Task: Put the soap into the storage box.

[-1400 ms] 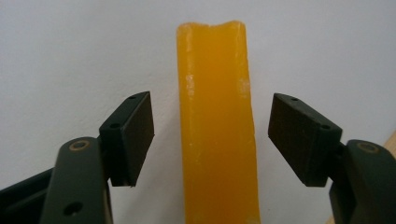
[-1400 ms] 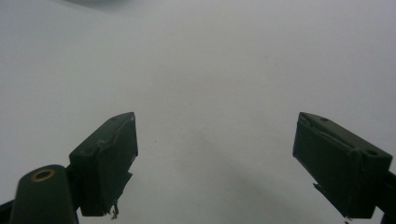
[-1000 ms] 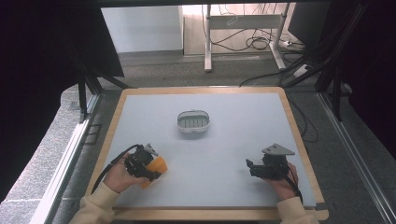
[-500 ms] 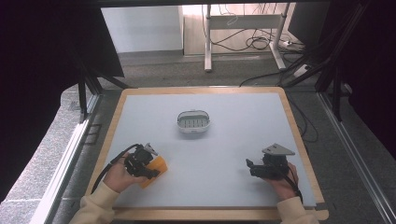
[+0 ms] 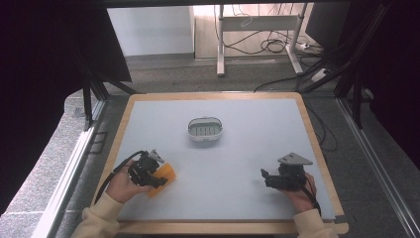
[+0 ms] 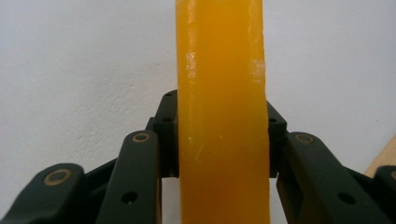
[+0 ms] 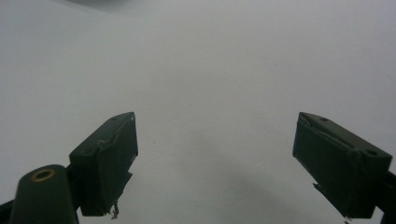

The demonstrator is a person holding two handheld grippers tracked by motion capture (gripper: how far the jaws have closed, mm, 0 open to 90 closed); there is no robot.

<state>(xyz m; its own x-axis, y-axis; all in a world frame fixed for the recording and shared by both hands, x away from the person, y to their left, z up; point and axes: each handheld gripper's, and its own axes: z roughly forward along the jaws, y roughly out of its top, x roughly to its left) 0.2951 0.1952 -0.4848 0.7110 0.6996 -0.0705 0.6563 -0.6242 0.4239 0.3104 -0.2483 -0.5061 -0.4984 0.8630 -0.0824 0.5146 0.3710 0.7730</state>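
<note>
While clamped on the orange bar (image 6: pixel 222 112), left gripper (image 5: pixel 159 174) holds it | right gripper (image 7: pixel 217 158) wide, empty.

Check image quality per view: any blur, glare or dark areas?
High view: evenly lit white table, surroundings black, bright glare on the floor behind. Left gripper view: the orange block between the fingers is sharp, with small highlights. Right gripper view: soft focus, fingers slightly blurred, a faint shadow on the table between them.
</note>
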